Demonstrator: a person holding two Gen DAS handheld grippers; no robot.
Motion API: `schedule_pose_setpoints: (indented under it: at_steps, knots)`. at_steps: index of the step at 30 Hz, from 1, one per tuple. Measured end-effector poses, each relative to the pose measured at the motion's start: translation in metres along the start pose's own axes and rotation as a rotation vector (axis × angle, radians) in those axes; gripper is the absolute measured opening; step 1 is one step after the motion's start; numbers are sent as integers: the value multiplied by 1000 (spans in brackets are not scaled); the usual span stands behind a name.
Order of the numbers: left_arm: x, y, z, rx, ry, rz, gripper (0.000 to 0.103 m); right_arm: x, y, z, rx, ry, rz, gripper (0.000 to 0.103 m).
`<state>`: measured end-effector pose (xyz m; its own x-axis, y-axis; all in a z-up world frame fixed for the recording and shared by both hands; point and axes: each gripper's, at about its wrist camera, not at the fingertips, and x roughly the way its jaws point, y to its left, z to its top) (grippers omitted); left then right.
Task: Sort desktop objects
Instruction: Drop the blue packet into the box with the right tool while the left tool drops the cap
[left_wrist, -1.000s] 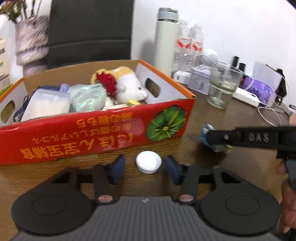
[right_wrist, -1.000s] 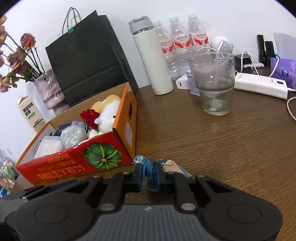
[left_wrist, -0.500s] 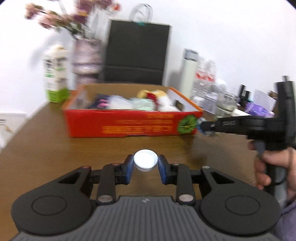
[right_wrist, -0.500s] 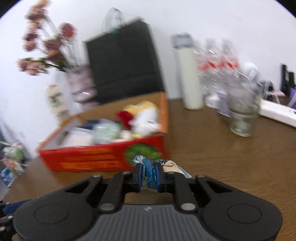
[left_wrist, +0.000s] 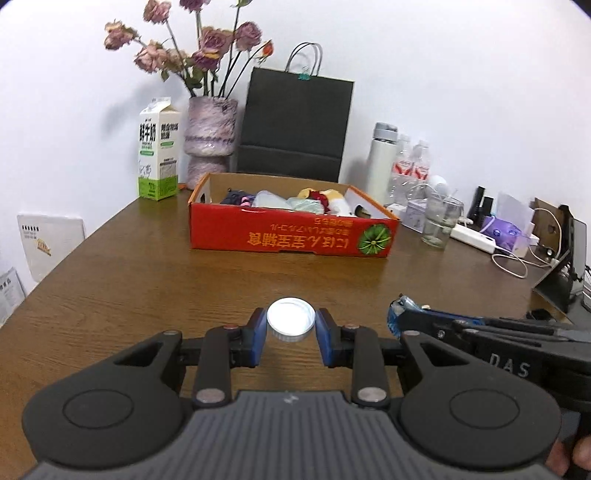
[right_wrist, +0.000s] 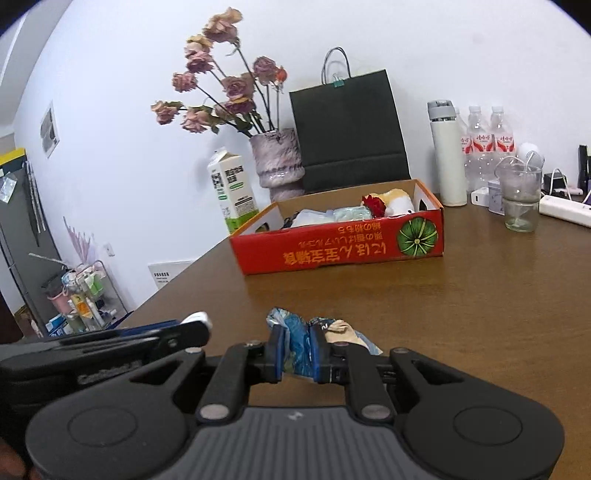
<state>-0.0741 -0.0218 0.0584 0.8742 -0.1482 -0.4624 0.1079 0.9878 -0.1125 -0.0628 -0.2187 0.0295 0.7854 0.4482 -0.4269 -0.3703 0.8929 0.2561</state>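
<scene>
- Left gripper (left_wrist: 291, 330): blue pads clamped on a white bottle cap (left_wrist: 291, 325), one pad each side, held above the table (left_wrist: 110, 280) toward its near edge.
- Right gripper (right_wrist: 297, 352): fingers narrow, pinching a crumpled blue wrapper (right_wrist: 295, 341); its beige end sticks out to the right.
- Both grippers side by side, close together.
- Red cardboard box (left_wrist: 291, 236) mid-table, well apart from both, holding a plush toy (right_wrist: 397, 199) and bagged items.
- Far edge: milk carton (left_wrist: 159, 147), vase of dried roses (left_wrist: 211, 142), black paper bag (left_wrist: 295, 125), white flask (left_wrist: 380, 162), glass (left_wrist: 439, 223).
</scene>
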Motion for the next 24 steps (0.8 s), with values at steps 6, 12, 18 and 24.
schedule_pose_setpoints:
  at_steps: [6, 12, 18, 24]
  knots:
    - [-9, 1, -1, -11, -18, -3, 29, -24, 11, 1, -42, -40, -37, 13]
    - [-3, 19, 23, -37, -62, -18, 29, -24, 7, 22, -57, -83, -57, 13]
    - [34, 37, 82, -11, -133, 13, 29, 1, -9, 71, -79, -151, -90, 13]
    - [99, 57, 145, -55, -114, -9, 29, 53, -27, 139, -92, -178, -85, 13]
